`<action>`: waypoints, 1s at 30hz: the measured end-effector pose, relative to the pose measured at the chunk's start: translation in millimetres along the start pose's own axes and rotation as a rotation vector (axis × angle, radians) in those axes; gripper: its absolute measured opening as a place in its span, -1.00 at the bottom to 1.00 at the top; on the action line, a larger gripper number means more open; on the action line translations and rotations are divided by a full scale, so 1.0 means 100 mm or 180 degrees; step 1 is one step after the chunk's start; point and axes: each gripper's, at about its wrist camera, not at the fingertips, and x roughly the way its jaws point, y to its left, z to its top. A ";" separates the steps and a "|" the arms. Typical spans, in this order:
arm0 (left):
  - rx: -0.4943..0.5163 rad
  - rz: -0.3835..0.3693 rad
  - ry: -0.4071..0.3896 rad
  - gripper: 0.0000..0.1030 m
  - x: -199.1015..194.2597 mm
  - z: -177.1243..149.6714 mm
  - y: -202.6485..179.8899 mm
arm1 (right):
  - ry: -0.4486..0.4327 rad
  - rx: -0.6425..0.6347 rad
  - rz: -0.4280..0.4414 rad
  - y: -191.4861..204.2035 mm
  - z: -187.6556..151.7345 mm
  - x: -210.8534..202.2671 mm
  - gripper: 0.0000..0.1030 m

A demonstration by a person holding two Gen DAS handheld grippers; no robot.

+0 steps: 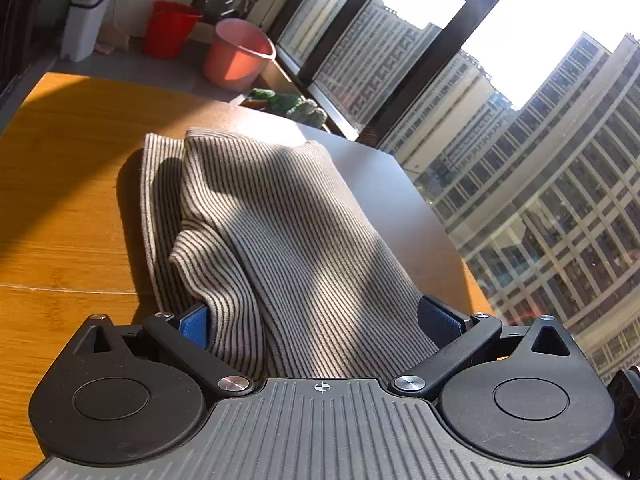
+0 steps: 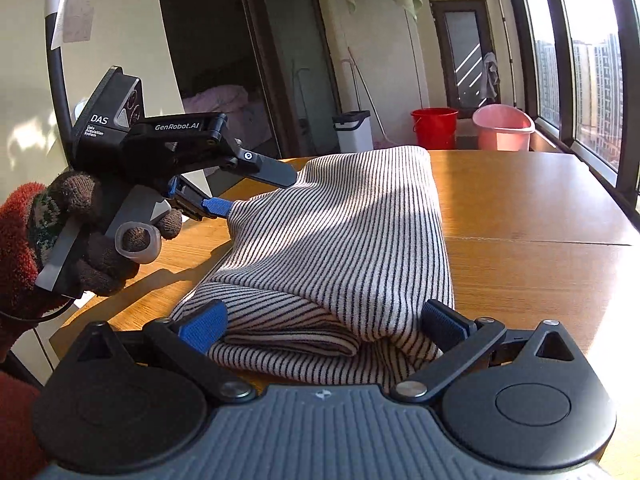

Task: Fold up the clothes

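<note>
striped garment (image 2: 340, 248) lies folded in a thick bundle on the wooden table (image 2: 540, 208), near its front edge. left gripper (image 2: 256, 196), held by a gloved hand (image 2: 100, 232), is spread wide w/ cloth bunched between its blue pads (image 1: 195, 326); can't tell if it's actually pinching. right gripper (image 2: 324, 326) also wide open, fingers either side of the bundle's near end, folded layers between them, no clamp visible. red bucket (image 2: 435, 128) & pink bucket (image 2: 502, 127) on the floor behind the table, by the window.
</note>
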 end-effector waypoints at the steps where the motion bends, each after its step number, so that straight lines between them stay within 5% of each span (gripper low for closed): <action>1: 0.0027 -0.0033 -0.0041 1.00 -0.07 -0.01 -0.02 | -0.0050 0.0036 -0.0028 -0.04 0.04 -0.04 1.00; 6: 0.0010 -0.0264 -0.0037 1.00 -0.06 -0.06 -0.09 | -0.0174 0.0242 -0.0365 -0.19 0.12 -0.07 1.00; 14: -0.0057 -0.0180 0.0184 1.00 0.21 -0.19 0.01 | 0.0331 -0.0126 -0.0561 -0.04 -0.13 0.21 1.00; 30: 0.0171 -0.0139 0.0082 1.00 0.70 0.01 0.04 | 0.0397 -0.0086 -0.0487 -0.10 -0.08 0.28 1.00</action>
